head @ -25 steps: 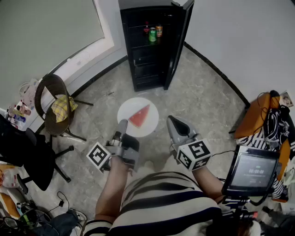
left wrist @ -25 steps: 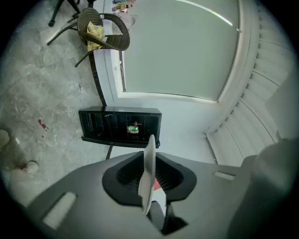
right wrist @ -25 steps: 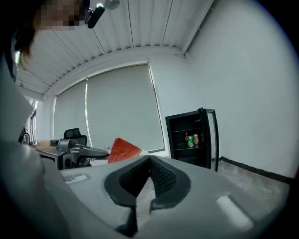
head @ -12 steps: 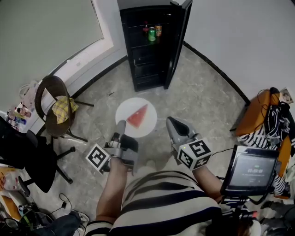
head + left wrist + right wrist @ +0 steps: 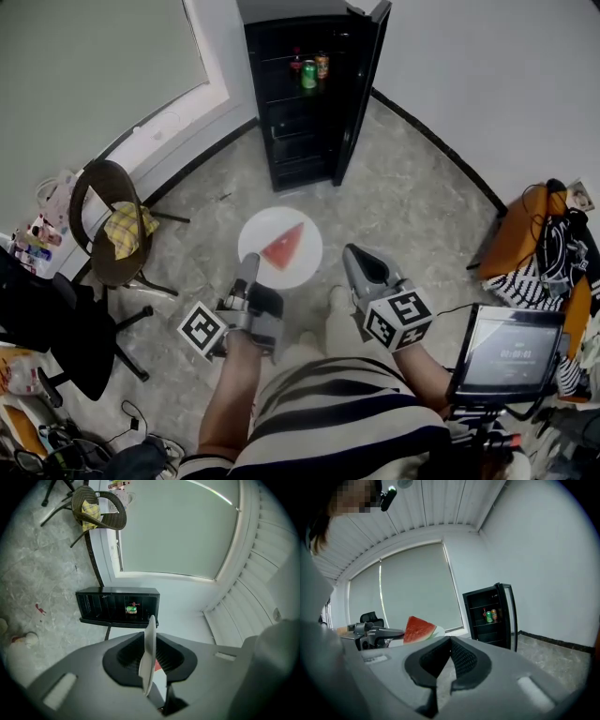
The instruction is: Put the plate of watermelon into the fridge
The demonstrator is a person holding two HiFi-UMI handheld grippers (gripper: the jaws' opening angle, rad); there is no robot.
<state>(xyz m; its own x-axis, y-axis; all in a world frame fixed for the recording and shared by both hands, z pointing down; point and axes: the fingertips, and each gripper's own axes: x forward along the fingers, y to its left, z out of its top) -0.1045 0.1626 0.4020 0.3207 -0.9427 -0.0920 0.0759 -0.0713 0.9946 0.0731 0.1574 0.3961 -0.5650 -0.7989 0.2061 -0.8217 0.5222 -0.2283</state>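
Left gripper [image 5: 247, 268] clamps plate [image 5: 302, 270] rim, watermelon [image 5: 283, 247] on it; right gripper [image 5: 354, 258] closed, empty; fridge [image 5: 302, 103] open

Plate [image 5: 258, 236] (watermelon wedge [image 5: 283, 247] atop) hangs before open fridge [image 5: 298, 141].

Grey stone floor [image 5: 403, 206], white walls [image 5: 497, 84], wicker chair [image 5: 98, 187] by window [image 5: 94, 66].

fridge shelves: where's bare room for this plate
Crowded: the upper shelf, where the cans stand. Freer: the shelves below them in the fridge look bare, though dark, bordered by the open door on the right. The left gripper grips the plate.
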